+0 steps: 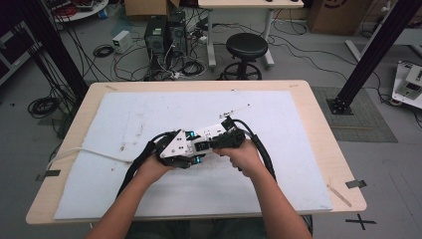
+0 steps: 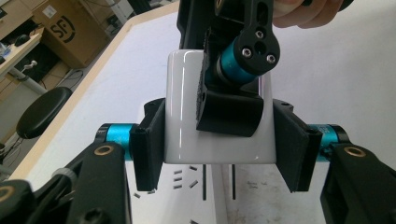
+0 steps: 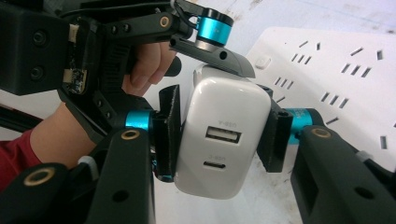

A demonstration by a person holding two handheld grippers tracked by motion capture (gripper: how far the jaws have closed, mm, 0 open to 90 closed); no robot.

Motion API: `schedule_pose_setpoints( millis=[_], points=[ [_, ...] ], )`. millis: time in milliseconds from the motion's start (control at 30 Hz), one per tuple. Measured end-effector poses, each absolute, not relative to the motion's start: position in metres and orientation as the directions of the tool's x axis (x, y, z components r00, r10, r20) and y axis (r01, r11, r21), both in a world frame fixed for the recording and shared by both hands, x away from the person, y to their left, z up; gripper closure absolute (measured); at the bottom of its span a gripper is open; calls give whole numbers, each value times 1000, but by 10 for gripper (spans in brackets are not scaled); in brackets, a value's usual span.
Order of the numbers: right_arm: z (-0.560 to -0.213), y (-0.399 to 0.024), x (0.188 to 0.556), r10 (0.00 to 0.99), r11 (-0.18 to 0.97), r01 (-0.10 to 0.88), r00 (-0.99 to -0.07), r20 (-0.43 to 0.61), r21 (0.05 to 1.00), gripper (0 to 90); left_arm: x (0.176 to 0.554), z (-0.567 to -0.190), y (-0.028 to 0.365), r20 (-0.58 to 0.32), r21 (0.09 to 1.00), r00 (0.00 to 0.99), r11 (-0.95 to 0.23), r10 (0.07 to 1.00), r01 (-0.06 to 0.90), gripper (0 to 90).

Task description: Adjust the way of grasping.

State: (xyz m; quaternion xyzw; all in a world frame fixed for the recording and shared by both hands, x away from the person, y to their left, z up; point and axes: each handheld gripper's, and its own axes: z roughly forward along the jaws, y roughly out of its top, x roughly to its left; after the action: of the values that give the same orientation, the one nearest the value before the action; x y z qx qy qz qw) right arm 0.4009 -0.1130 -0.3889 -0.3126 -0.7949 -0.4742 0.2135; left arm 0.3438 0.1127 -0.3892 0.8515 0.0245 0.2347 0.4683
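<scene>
**Both grippers clamped on one white charger above the mat**

Table (image 1: pixel 318 124): light wood top, covered across most of its surface by a white mat (image 1: pixel 149 114). The mat carries scuffs and brown marks on its left part.

Power strip (image 3: pixel 336 70): white, lying flat on the mat. In the right gripper view it sits behind and to the right of the charger, with rows of socket slots and one small square button visible. In the left gripper view its slots appear directly below the charger.

Left gripper (image 1: pixel 180 153): held in the person's left hand (image 1: pixel 152 169) at mid-table, a black cable trailing toward the near left edge. In the left gripper view its two black jaws stand narrow, one pressed on each side face of the charger.

Right gripper (image 1: pixel 209 144): held in the right hand (image 1: pixel 246 157), meeting the left gripper tip to tip. In the right gripper view its jaws are also closed onto the charger, one against each long side.

Charger (image 3: pixel 224 140): a white rounded block, gripped by both tools at once at the centre of the mat, above the power strip. Its face shows one rectangular USB port above one smaller oval port. Whether its pins sit in the strip cannot be determined.
</scene>
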Motion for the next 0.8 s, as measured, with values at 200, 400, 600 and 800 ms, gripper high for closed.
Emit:
schedule_pose_setpoints(
  millis=[200, 400, 600, 800],
  points=[
    [-385, -119, 401, 338, 341, 698, -716, 611, 629, 631, 347, -390, 116, 332, 815, 896, -569, 295, -115, 254],
    [-381, -125, 401, 362, 338, 698, -716, 597, 632, 633, 349, -388, 122, 309, 813, 889, -579, 337, -63, 218],
    [-375, -132, 400, 381, 331, 683, -728, 570, 652, 633, 354, -384, 136, 265, 807, 890, -591, 371, 6, 189],
    [-366, -140, 399, 412, 341, 653, -751, 517, 676, 633, 358, -377, 154, 239, 778, 877, -623, 416, 83, 183]
  ],
)
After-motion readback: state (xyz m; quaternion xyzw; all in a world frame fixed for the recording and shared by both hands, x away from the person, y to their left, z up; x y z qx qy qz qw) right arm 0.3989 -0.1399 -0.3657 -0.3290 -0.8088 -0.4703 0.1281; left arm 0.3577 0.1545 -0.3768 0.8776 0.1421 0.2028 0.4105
